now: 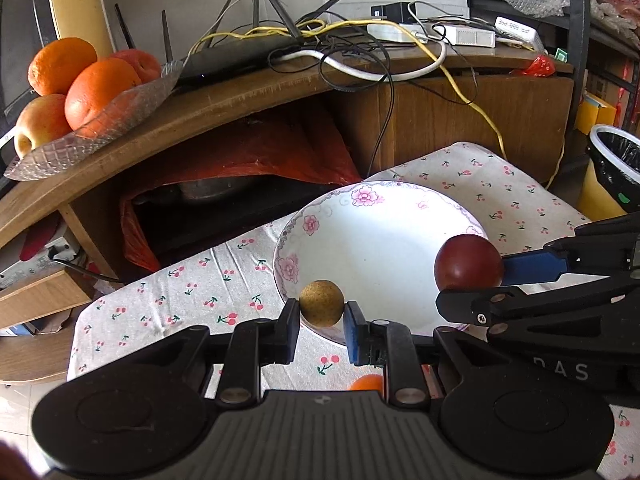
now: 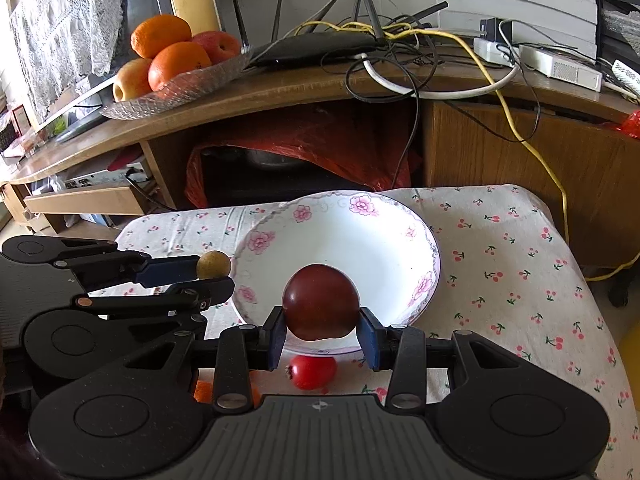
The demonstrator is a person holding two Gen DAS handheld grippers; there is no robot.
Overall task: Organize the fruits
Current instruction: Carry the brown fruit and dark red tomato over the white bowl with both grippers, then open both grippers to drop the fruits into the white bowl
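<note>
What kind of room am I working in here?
Most likely a home living room: a wooden TV-style cabinet carrying a router with tangled cables, a glass fruit dish, and a low table under a cherry-print cloth.

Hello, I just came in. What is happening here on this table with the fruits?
A person is sorting fruit with two tools. The left hand-held gripper grips a small round yellow-brown fruit at the near rim of the empty white floral bowl. The right hand-held gripper grips a dark red round fruit over the same bowl. A small bright red fruit and an orange one lie on the cherry-print tablecloth, not yet picked up.
</note>
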